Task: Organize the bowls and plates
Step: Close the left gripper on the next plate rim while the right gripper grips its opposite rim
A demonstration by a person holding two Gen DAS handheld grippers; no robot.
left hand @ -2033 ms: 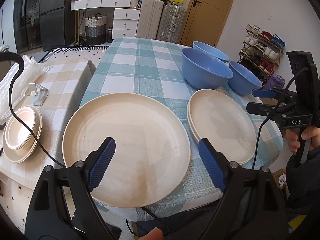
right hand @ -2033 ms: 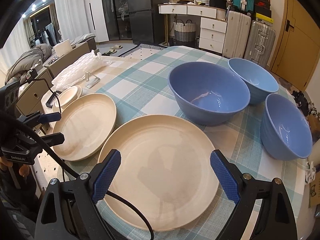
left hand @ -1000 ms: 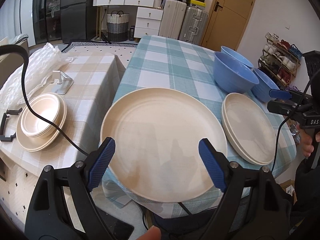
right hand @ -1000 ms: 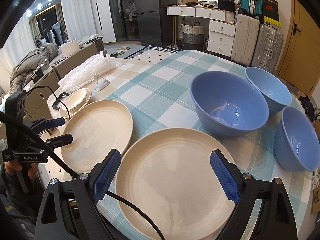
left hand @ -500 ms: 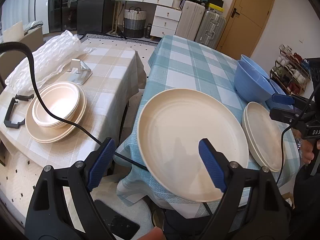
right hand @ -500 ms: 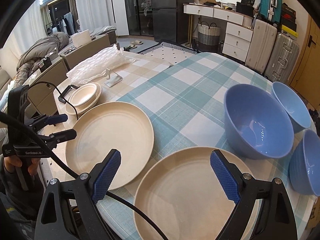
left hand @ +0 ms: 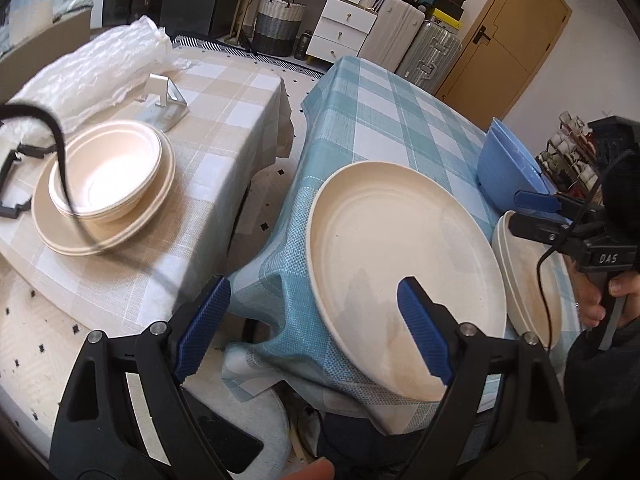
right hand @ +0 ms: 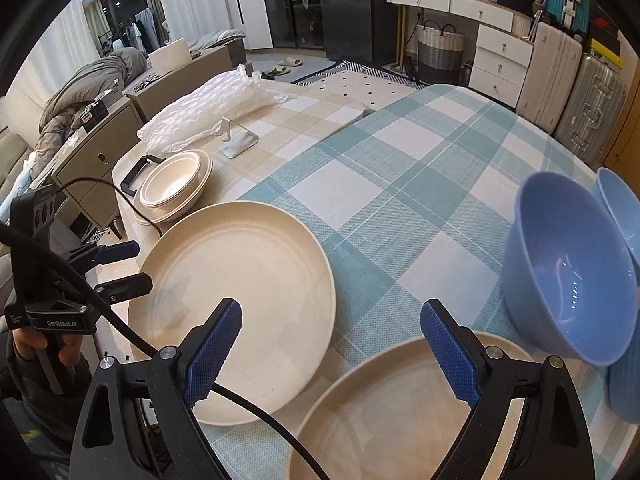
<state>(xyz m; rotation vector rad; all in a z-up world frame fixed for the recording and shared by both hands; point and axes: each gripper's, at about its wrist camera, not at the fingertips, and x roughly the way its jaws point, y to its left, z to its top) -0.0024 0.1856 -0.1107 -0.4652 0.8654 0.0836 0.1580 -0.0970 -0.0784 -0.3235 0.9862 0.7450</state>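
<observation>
So we're only getting started on this one, honestly. Over on the beige table (left hand: pixel 224 184) we're already looking at a small stack (left hand: pixel 104 184): cream bowls nested and sitting on a cream plate, so that bit seems sorted. On the blue checked table (right hand: pixel 400 184) everything else is sitting loose. We're seeing one big cream plate (left hand: pixel 400 272) lying at the near corner, slightly overhanging the edge, and another cream plate (right hand: pixel 400 412) just beside it, which from the left view looks like it may be two plates stacked, though we can't tell for sure. The blue bowls (right hand: pixel 568 288) are standing next to each other on the far right side, not nested yet as far as we can make out. Our left gripper (left hand: pixel 316 328) is hovering with its jaws wide, nothing between them, pointing down around the near corner of the blue table by the big plate. Our right gripper (right hand: pixel 340 348) is also hanging wide open and empty, over the gap between the two plates. So we're guessing what's left is stacking the plates and nesting the blue bowls.
</observation>
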